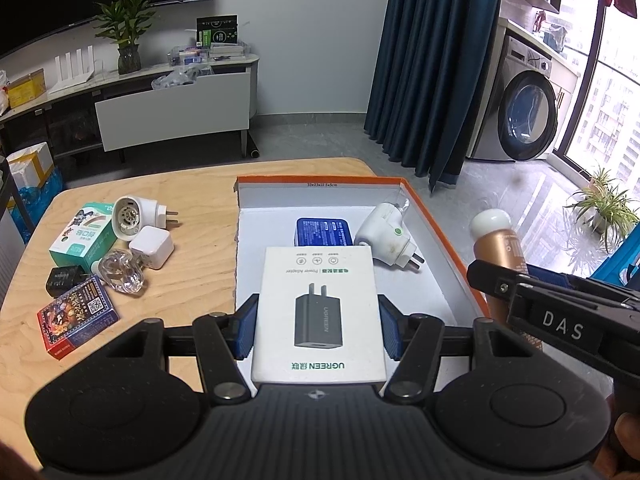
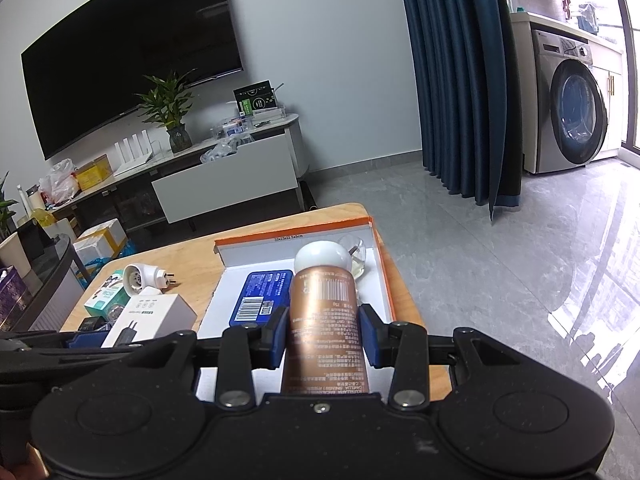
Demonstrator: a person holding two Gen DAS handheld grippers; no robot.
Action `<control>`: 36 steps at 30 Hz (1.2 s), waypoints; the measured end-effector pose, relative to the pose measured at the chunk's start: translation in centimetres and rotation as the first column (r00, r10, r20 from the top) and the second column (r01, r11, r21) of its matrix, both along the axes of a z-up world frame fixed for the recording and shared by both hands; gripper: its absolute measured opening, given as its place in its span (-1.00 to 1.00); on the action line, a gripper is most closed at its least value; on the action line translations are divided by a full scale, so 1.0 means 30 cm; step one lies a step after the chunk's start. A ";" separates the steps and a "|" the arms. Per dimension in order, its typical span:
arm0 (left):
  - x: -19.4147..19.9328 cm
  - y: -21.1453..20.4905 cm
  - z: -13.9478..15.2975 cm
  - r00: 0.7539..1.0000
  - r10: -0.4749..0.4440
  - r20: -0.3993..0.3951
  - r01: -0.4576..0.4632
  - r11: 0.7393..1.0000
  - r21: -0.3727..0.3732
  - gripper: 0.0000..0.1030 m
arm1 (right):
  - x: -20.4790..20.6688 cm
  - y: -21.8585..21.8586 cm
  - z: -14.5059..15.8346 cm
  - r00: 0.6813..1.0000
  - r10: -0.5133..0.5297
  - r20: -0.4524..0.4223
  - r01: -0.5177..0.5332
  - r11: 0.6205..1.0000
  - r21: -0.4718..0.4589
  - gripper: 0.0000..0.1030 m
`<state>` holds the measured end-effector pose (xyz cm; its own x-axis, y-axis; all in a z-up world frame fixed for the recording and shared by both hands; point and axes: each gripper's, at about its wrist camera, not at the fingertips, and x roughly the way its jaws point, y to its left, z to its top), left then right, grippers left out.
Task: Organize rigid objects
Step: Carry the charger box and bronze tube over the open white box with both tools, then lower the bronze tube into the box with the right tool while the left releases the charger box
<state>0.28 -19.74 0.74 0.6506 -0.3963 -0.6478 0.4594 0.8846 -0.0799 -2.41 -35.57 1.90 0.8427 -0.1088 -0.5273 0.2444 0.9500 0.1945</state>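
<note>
Currently, at the moment of inspection, both grippers were loaded. The left gripper (image 1: pixel 318 330) had its blue pads clamped on the two long sides of a white power adapter box (image 1: pixel 318 312), held flat above the near end of the orange-rimmed tray (image 1: pixel 440 220). The right gripper (image 2: pixel 323 336) was closed around a copper-coloured tube (image 2: pixel 324 320) with a white cap, held over the tray's right half, cap pointing away from the camera.

Already lying in the tray were a blue tin (image 1: pixel 323 231) and a white plug-in device (image 1: pixel 386 236) (its pins pointing toward the near right). Still out on the wooden table (image 1: pixel 192 184), left of the tray, lay a green-and-white carton (image 1: pixel 78 236), a second white plug-in device (image 1: pixel 134 214), a small white cube charger (image 1: pixel 151 247), a clear faceted piece (image 1: pixel 122 276), a black charger (image 1: pixel 64 280) and a pack of cards (image 1: pixel 76 318).

Risks, in my judgement: the two grippers were close together over the same tray, so lowering both at once could knock one against the other. The box, if released where it hung, appeared likely to land partly on the blue tin and rest tilted. The tube is round and could roll against the plug-in device once let go.
</note>
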 end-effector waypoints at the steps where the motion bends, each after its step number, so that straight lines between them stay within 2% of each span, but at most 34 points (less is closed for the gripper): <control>1: 0.001 -0.001 0.000 1.000 0.000 -0.001 0.000 1.000 0.001 0.16 | 0.003 0.001 -0.001 1.000 0.000 -0.001 0.000 1.000 0.000 -0.10; 36: 0.039 -0.032 -0.056 0.999 -0.001 -0.043 0.002 1.000 0.023 0.16 | 0.117 -0.019 -0.069 0.995 0.013 -0.096 -0.016 0.999 -0.030 -0.10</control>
<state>1.44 -20.70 -0.95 0.6209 -0.3823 -0.6844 0.4577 0.8856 -0.0795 1.10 -36.14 -0.16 0.7899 -0.1139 -0.6026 0.2464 0.9587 0.1418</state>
